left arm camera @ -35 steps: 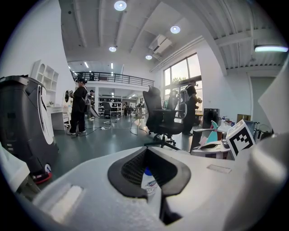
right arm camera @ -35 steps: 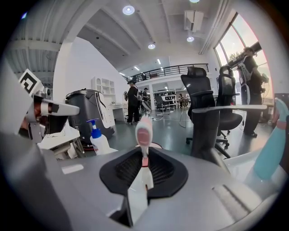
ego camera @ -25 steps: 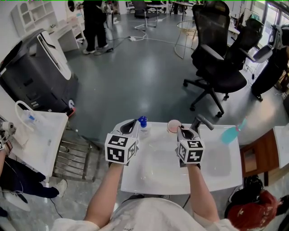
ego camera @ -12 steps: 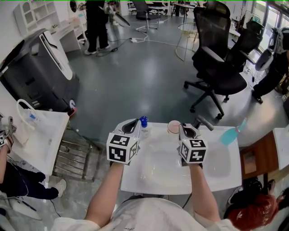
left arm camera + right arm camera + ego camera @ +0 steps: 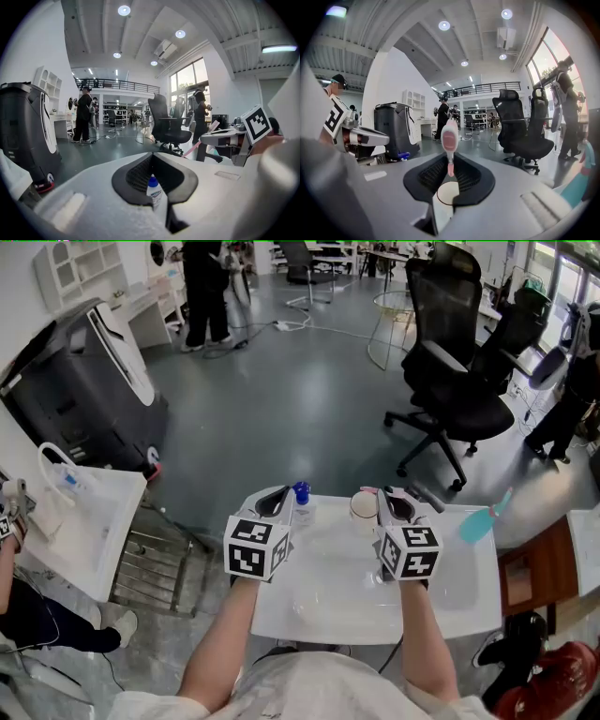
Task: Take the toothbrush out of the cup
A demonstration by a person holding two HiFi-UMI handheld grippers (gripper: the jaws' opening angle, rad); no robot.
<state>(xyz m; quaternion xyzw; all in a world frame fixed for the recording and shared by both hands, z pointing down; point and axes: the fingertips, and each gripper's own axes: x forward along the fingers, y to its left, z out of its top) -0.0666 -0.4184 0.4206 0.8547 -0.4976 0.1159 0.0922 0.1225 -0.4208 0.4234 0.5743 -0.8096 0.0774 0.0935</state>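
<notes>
Glossy white table (image 5: 328,610), pink plastic toothbrush (image 5: 450,139), smooth plastic cup (image 5: 363,506)

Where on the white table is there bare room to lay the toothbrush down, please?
The table is bare between the left gripper and the right gripper, near you, and right of the right gripper toward the teal object. The far edge is crowded: bottle, cup and the held toothbrush.

A small clear bottle with a blue cap (image 5: 299,495) stands at the far edge of a white table (image 5: 469,606). Beyond the table to the right, a black office chair (image 5: 450,381) sits on the grey floor, and a teal plastic item (image 5: 478,521) lies off the table's right end. To the left are a large dark machine (image 5: 84,381), a white side table (image 5: 84,521) and a wire rack (image 5: 159,568). A person in dark clothes (image 5: 204,287) stands far off.
</notes>
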